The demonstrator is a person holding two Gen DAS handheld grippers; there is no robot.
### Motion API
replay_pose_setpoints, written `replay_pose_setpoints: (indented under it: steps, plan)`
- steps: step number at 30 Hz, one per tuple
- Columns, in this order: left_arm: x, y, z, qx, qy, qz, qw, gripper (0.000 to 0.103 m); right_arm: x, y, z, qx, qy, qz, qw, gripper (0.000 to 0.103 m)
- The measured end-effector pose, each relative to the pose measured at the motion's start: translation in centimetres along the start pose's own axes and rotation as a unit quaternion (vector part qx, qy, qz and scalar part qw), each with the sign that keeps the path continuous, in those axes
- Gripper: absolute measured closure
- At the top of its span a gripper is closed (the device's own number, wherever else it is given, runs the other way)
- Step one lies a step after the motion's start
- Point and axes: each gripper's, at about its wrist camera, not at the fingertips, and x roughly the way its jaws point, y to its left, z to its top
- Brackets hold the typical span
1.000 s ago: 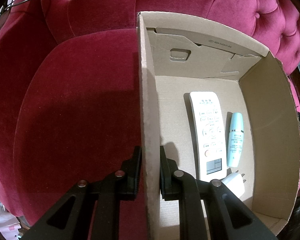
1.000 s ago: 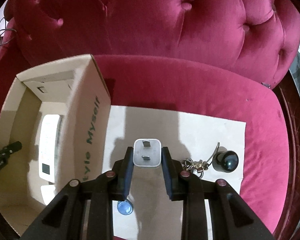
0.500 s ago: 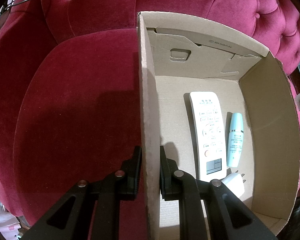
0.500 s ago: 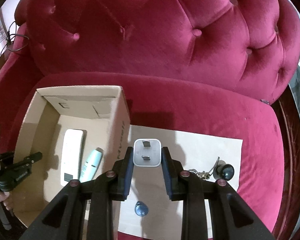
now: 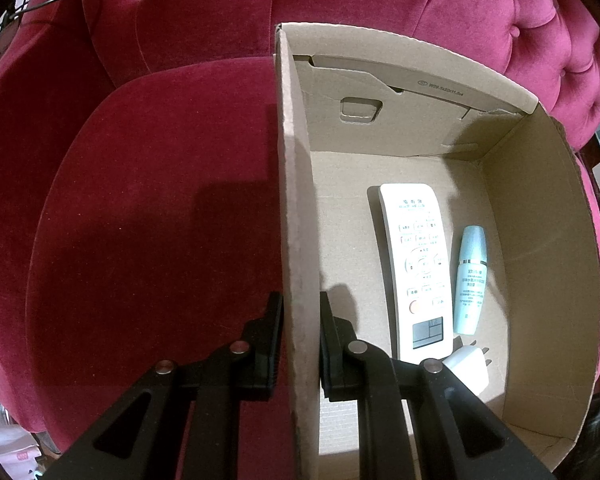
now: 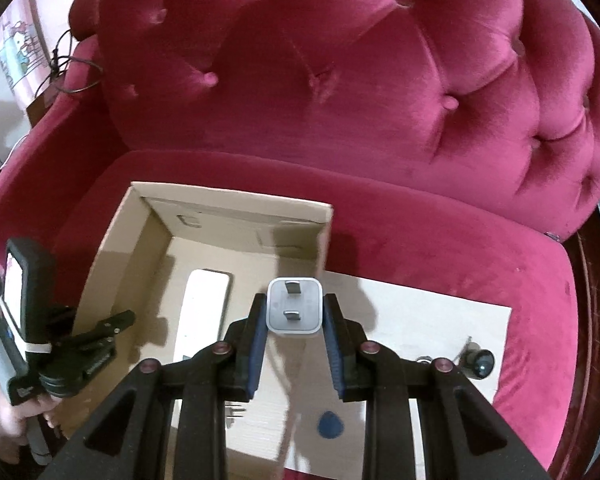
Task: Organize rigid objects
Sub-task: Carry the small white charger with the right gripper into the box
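Note:
An open cardboard box [image 5: 540, 280] sits on a red velvet sofa. My left gripper [image 5: 300, 308] is shut on the box's left wall, one finger on each side. Inside lie a white remote [image 5: 418, 264], a pale blue bottle [image 5: 471, 280] and a white charger plug [image 5: 468, 368]. My right gripper [image 6: 295, 302] is shut on another white plug adapter [image 6: 295, 312], prongs facing the camera, held in the air above the box's right wall [image 6: 324, 240]. The right wrist view also shows the left gripper [image 6: 122, 320] at the box's left edge, with a hand below it.
A flat cardboard sheet [image 6: 440, 312] lies on the seat right of the box, carrying a blue pick [image 6: 331, 424] and a key ring with a black ball [image 6: 480, 362]. The tufted sofa back [image 6: 340, 80] rises behind. A black cable [image 6: 72, 76] lies on the left armrest.
My right gripper has risen and shifted left with the plug adapter, from over the cardboard sheet to above the box's right wall. The left gripper has kept still on the box wall.

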Motion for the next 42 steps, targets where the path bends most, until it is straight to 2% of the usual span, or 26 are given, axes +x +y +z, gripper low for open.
replay_pose_setpoints:
  steps: [8,19,31,42]
  plan:
    - [0.0,0.0,0.0,0.0,0.0,0.0,1.0,0.086,1.4,2.9,-0.2,-0.014,0.008,0.025,1.0,0.075]
    - [-0.1,-0.1,0.2,0.001,0.0,0.001,1.0,0.086,5.4,5.8,-0.9,-0.02,0.04,0.033,0.998,0.075]
    - [-0.1,-0.2,0.2,0.001,0.0,0.001,1.0,0.086,10.1,5.8,-2.2,0.005,0.081,0.026,0.996,0.075]
    - [-0.2,-0.2,0.3,0.002,0.0,0.001,1.0,0.086,11.7,6.1,-2.6,0.011,0.091,0.028,0.995,0.074]
